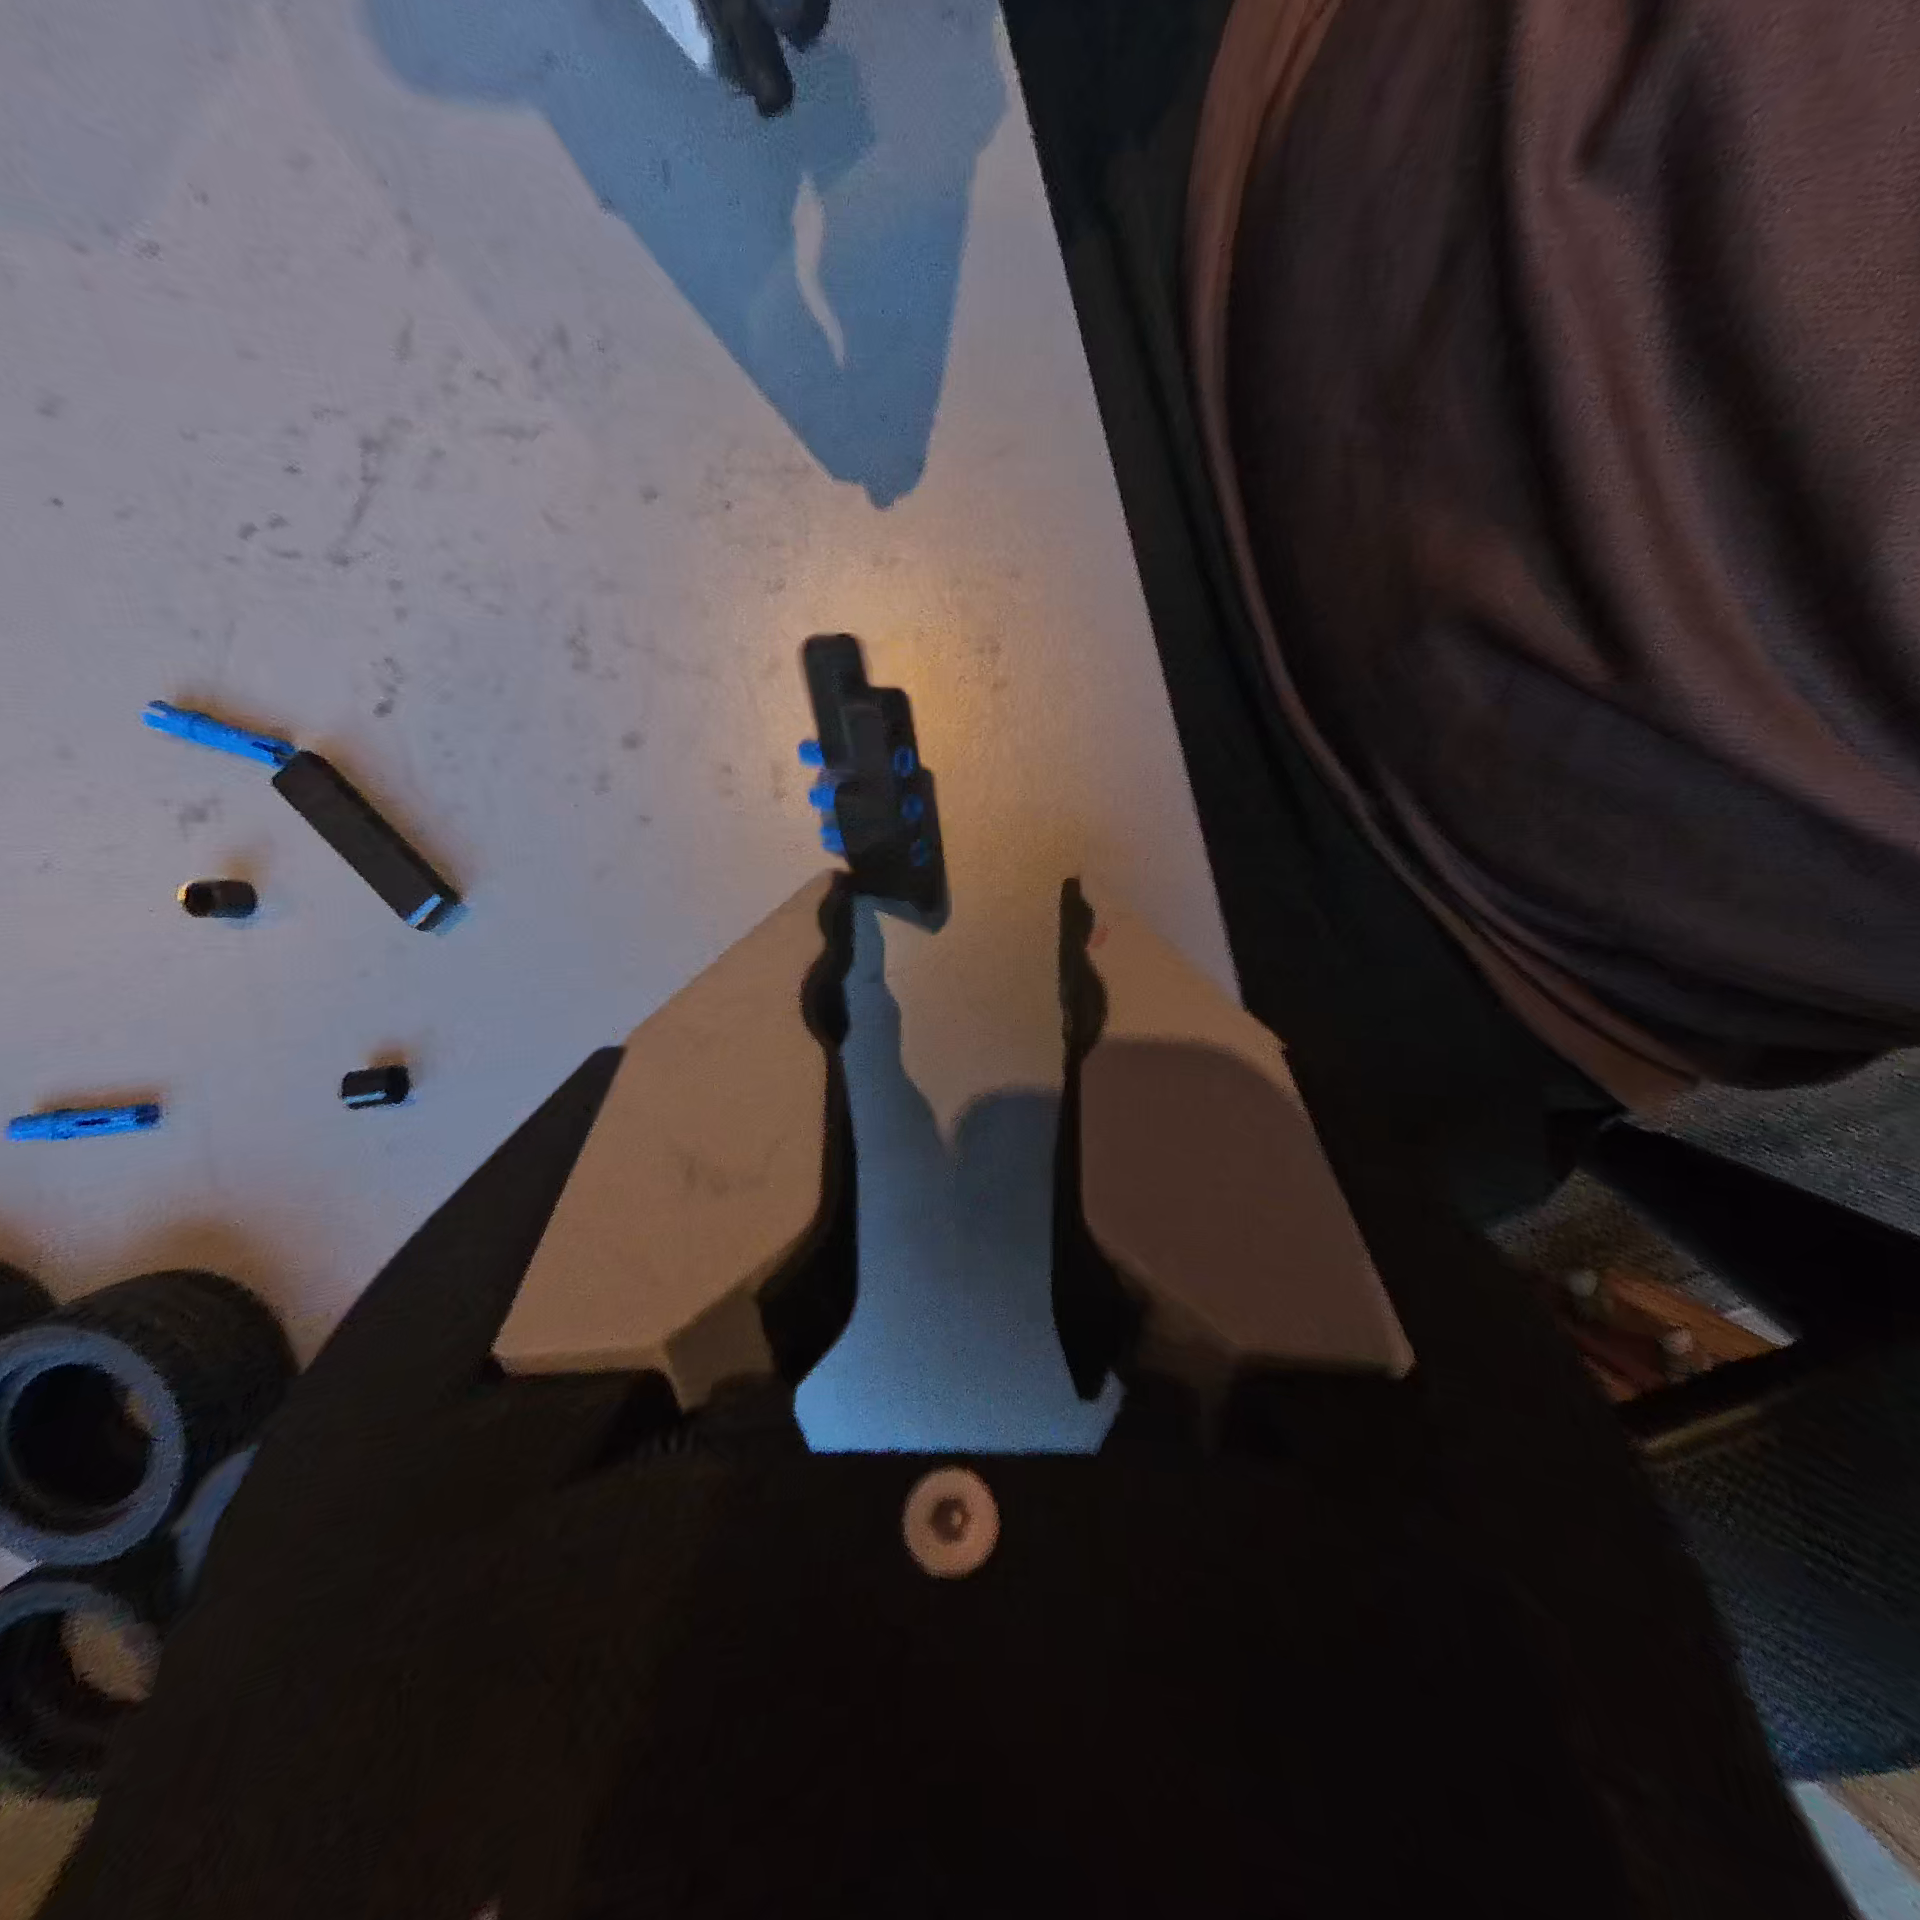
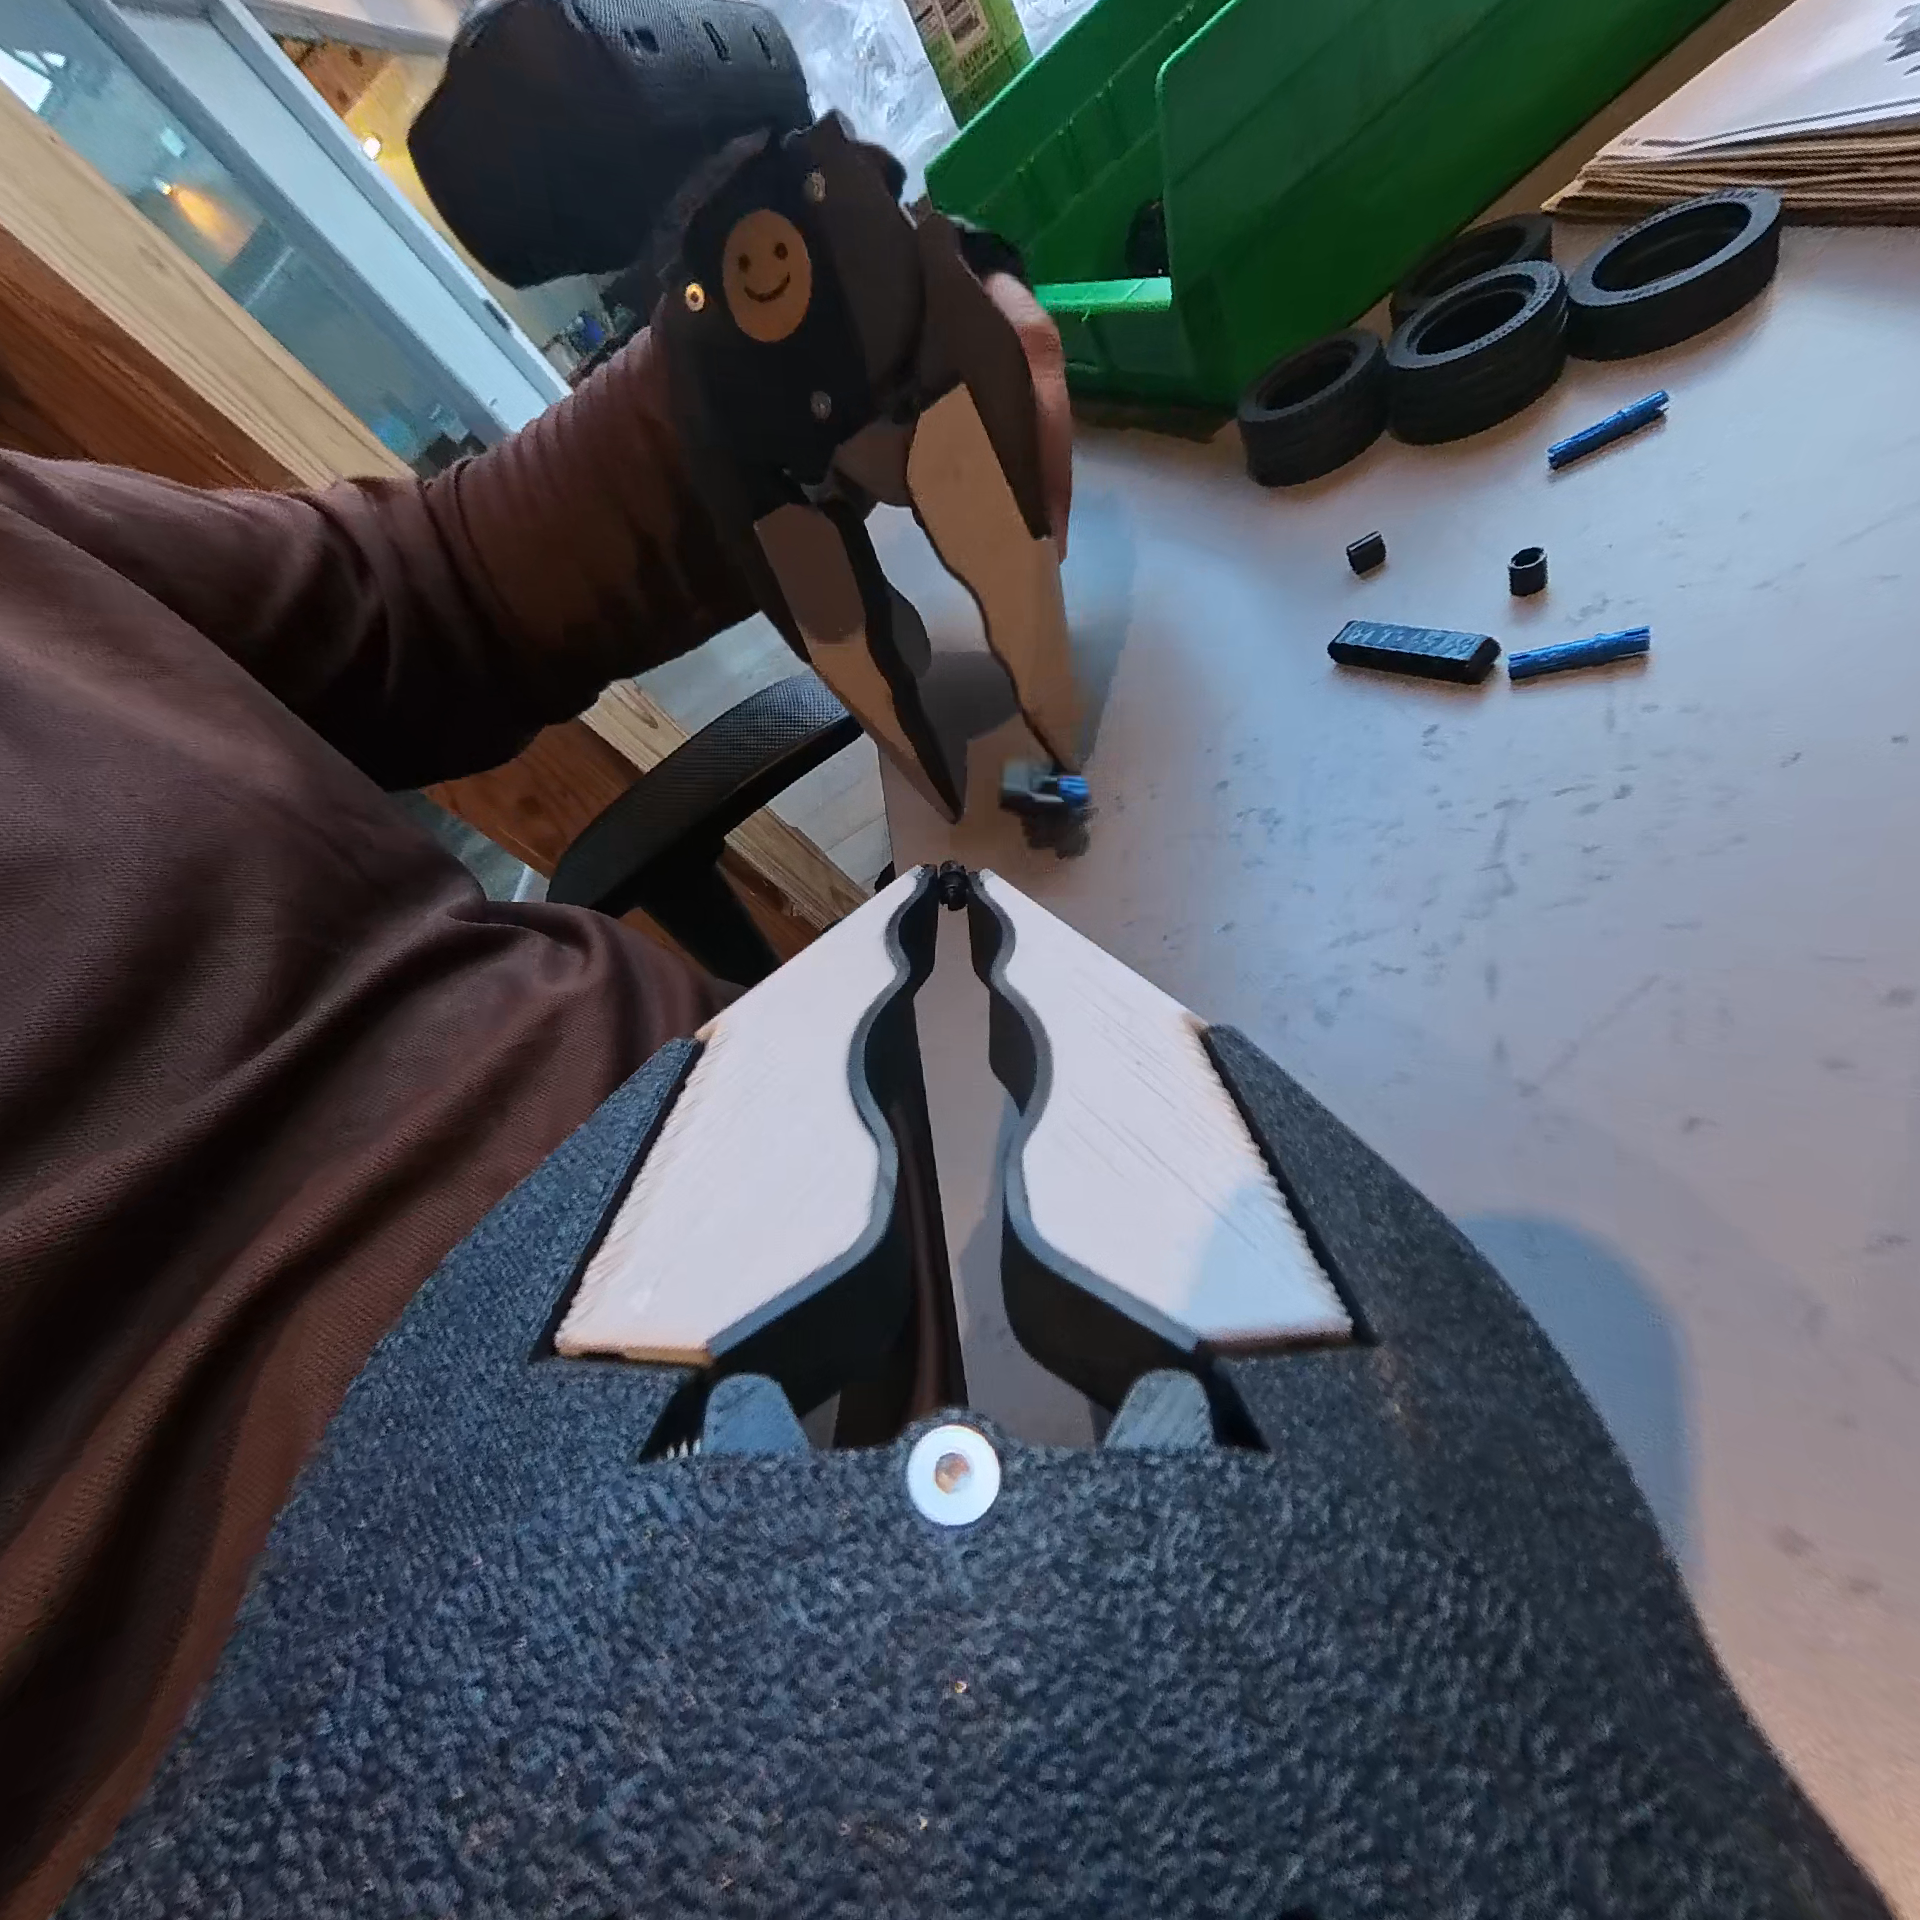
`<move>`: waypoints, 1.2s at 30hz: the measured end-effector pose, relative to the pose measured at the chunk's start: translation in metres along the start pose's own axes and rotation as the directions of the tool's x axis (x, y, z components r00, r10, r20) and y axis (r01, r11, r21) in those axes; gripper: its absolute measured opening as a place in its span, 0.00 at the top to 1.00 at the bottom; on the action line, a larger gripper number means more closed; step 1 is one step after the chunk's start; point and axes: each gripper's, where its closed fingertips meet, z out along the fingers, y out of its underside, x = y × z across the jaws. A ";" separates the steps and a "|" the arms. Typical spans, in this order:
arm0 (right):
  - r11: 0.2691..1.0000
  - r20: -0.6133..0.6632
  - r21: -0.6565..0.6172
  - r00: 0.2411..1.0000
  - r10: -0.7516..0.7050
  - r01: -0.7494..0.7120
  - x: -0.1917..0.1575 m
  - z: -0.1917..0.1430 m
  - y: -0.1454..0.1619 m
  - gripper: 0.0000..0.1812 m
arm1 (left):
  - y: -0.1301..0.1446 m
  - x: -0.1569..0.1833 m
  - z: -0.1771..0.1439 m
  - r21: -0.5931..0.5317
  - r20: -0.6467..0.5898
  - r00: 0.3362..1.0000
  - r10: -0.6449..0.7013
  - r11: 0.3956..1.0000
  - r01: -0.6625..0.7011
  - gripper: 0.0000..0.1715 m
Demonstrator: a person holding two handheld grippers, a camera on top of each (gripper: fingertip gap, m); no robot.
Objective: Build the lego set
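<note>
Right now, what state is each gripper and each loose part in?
Left gripper: open, tips at the assembly.
Right gripper: shut on small black pin.
Black-and-blue assembly: on the table, ungripped.
Black beam: lying flat.
Tyres: loose, some stacked.

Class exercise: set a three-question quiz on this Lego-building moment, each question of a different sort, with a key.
1. True or false: the jaws of the left gripper stand shut.
2. What does the right gripper hold at its tips? A. a green brick. B. a small black pin. C. a yellow plate.
3. Fill in: ___ loose blue axles lie on the table.

Key: 1 false, the jaws are open. 2 B. 3 two.
</note>
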 end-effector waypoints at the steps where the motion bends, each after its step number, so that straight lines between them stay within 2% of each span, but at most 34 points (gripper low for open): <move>1: 1.000 0.003 0.000 1.000 0.002 -0.002 0.000 0.000 0.000 0.97 | -0.002 0.002 0.001 0.012 -0.009 1.000 -0.012 1.000 0.012 0.80; 8: 1.000 0.007 -0.007 1.000 -0.004 0.004 -0.002 0.000 0.001 0.97 | -0.005 -0.009 -0.001 0.024 0.146 0.988 -0.047 0.999 0.044 0.80; 11: 1.000 0.003 -0.005 1.000 -0.006 0.006 -0.001 0.000 0.001 0.97 | -0.019 -0.004 -0.003 0.088 0.195 0.977 -0.089 0.993 0.073 0.77; 14: 1.000 0.005 -0.007 1.000 -0.003 0.003 -0.001 0.000 0.001 0.97 | -0.025 -0.002 -0.002 0.121 0.245 0.960 -0.134 0.987 0.107 0.66; 19: 1.000 -0.004 -0.013 1.000 -0.016 0.016 -0.002 0.001 0.002 0.97 | -0.033 0.014 0.008 0.157 0.218 0.961 -0.172 0.978 0.139 0.64; 22: 1.000 -0.007 -0.012 1.000 -0.017 0.017 -0.001 0.001 0.002 0.97 | -0.036 0.016 0.009 0.180 0.245 0.951 -0.190 0.973 0.148 0.62; 28: 1.000 -0.006 -0.014 1.000 -0.018 0.018 -0.002 0.002 0.002 0.97 | -0.025 0.006 0.013 0.107 0.366 0.916 -0.166 0.985 0.136 0.63; 36: 1.000 0.003 -0.010 1.000 -0.009 0.009 -0.002 0.001 0.002 0.97 | -0.020 0.005 0.025 -0.023 0.484 0.875 -0.032 0.998 0.050 0.62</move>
